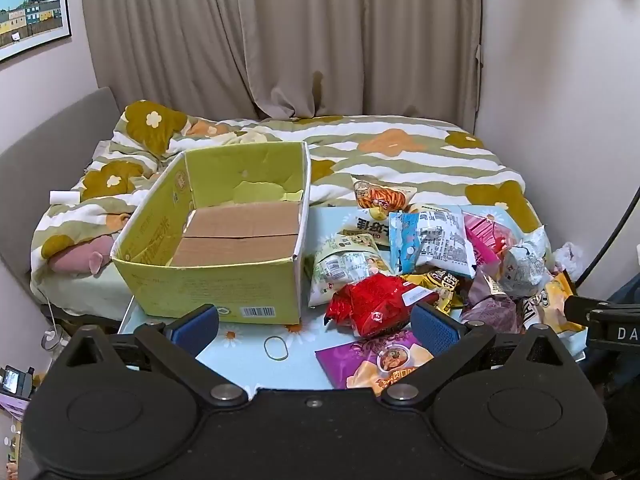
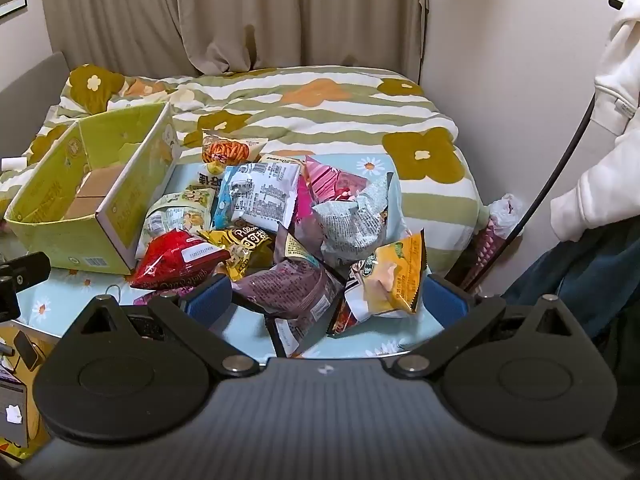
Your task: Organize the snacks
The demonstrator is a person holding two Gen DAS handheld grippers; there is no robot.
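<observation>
An empty yellow-green cardboard box [image 1: 224,240] stands open on a light blue table [image 1: 248,360]; it also shows in the right wrist view [image 2: 80,200]. A heap of snack bags lies to its right, among them a red bag [image 1: 372,304] [image 2: 176,258], a purple bag [image 1: 372,360], a dark purple bag [image 2: 288,288] and a yellow bag [image 2: 396,280]. My left gripper [image 1: 316,330] is open above the table's near edge, its right pad next to the red bag. My right gripper [image 2: 326,300] is open, its fingers either side of the dark purple and yellow bags.
A rubber band [image 1: 276,348] lies on the table near the box. A bed with a flowered striped cover [image 1: 400,152] lies behind the table, with curtains beyond. A person in a white top [image 2: 612,120] stands at the right, with a black cable [image 2: 560,168].
</observation>
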